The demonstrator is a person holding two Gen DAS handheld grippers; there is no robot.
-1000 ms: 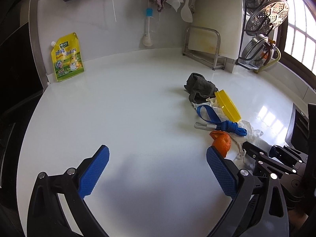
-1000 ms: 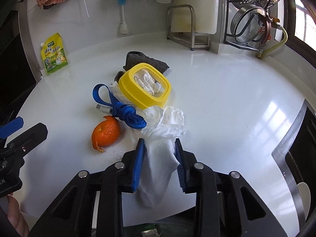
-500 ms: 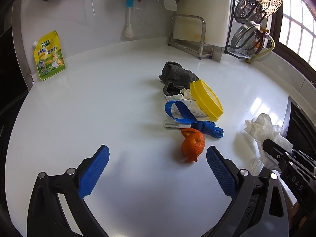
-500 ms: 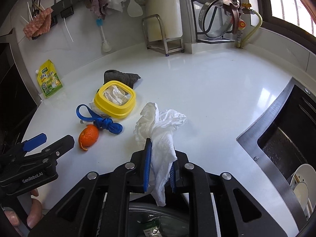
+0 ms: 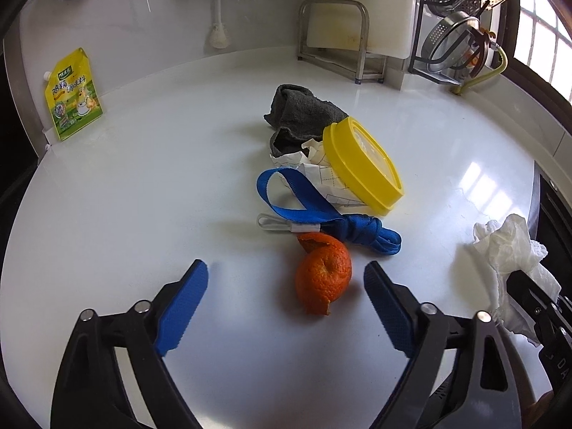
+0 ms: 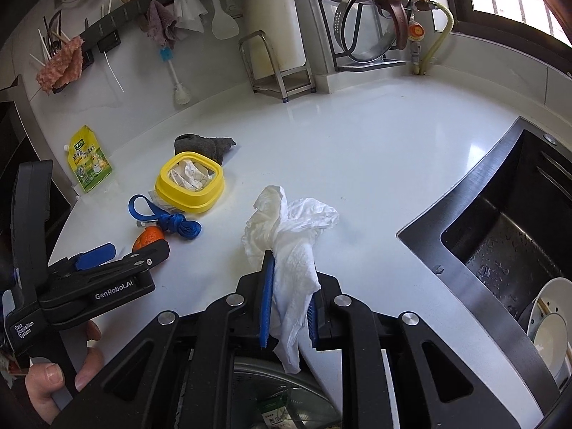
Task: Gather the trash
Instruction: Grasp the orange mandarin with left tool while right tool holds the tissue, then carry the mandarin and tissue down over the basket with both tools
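An orange peel [image 5: 323, 282] lies on the white counter [image 5: 143, 196], between the blue pads of my left gripper [image 5: 286, 270]. The jaws are closing and neither pad touches the peel. My right gripper [image 6: 289, 271] is shut on a crumpled white tissue [image 6: 289, 221], held up above the counter's front edge. The tissue [image 5: 507, 246] also shows at the right edge of the left wrist view. Behind the peel lie a knotted blue strap [image 5: 304, 207], a yellow box [image 5: 361, 164] on crumpled paper, and a grey cloth [image 5: 300, 114].
A yellow pouch [image 5: 71, 96] leans on the back wall at left. A steel rack [image 5: 332, 39] and pot lids stand at the back right. A dark sink [image 6: 500, 221] with a white dish lies to the right. A bin [image 6: 271, 386] opens below the right gripper.
My left gripper moved in on the orange peel and its jaws narrowed around it. My right gripper lifted the tissue off the pile and carried it back toward the counter's front edge.
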